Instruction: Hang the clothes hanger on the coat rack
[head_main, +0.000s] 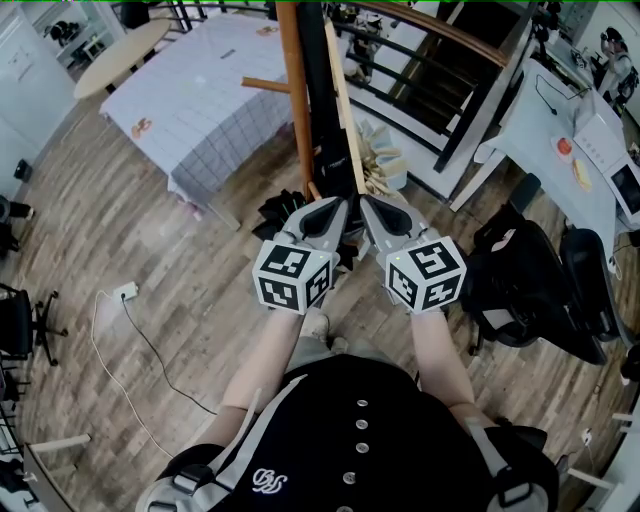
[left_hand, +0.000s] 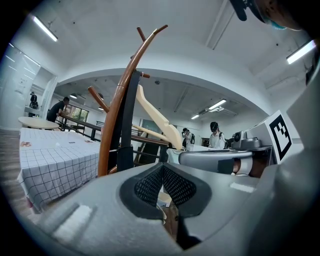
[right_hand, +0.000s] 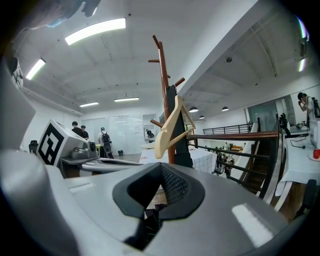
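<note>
**A:** Quick, where's the clothes hanger (right_hand: 163, 136)?

**B:** Up on the coat rack (right_hand: 163, 80). It's the cream wooden one, slanting beside the brown pole just below the upper pegs. The hook is too small to make out, so I can't tell which peg carries it. It looks hung to me, so I'd call the task done or nearly done.

**A:** How will it handle?

**B:** This is a guess from how it looks. It should be light, and the wood is stiff, so it won't flex. The finish is smooth, so it may slip a little between the pads. It hangs free, so a nudge would probably set it swinging.

**A:** Where would you grab it?

**B:** At the neck right under the hook, or partway along one arm. If you take it by an end it'll likely pivot in the grip.

**A:** And the jaws?

**B:** On the left gripper (left_hand: 162, 172) the jaws are closed pad against pad with nothing between them. The right gripper (right_hand: 161, 172) is the same, fully closed and empty.

**A:** Is either one touching anything?

**B:** No. They sit side by side in front of the person, both aimed at the rack. Both are clear of the pole and the hanger.
</note>
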